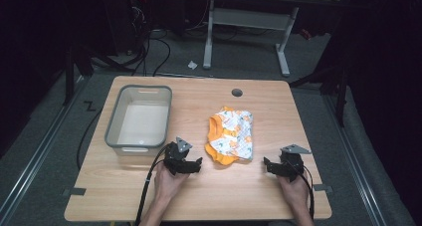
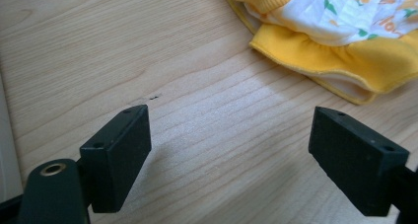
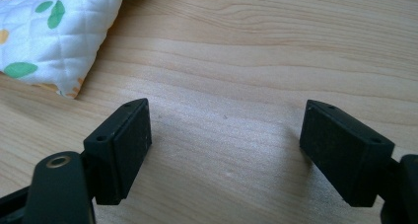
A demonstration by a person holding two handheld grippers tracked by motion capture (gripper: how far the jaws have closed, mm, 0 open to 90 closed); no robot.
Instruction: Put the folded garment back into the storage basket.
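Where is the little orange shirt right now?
In the high view, the orange shirt lies on the table, right of the grey tub, between the left tongs and right tongs.

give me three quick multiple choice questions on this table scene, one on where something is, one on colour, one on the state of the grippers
1. Where is the grey bin relative to the garment?
A. to its left
B. to its right
C. on top of it

2. What colour is the garment's trim?
A. blue
B. orange-yellow
C. black

3. How do the left gripper and right gripper stand?
A. both shut on the garment
B. one open, one shut
C. both open, holding nothing

Answers:
1. A, since the high view shows the bin toward the table's left side with the garment at the middle.
2. B, the hems and cuffs are orange-yellow around white printed fabric.
3. C, each gripper view shows jaws wide apart over bare wood.
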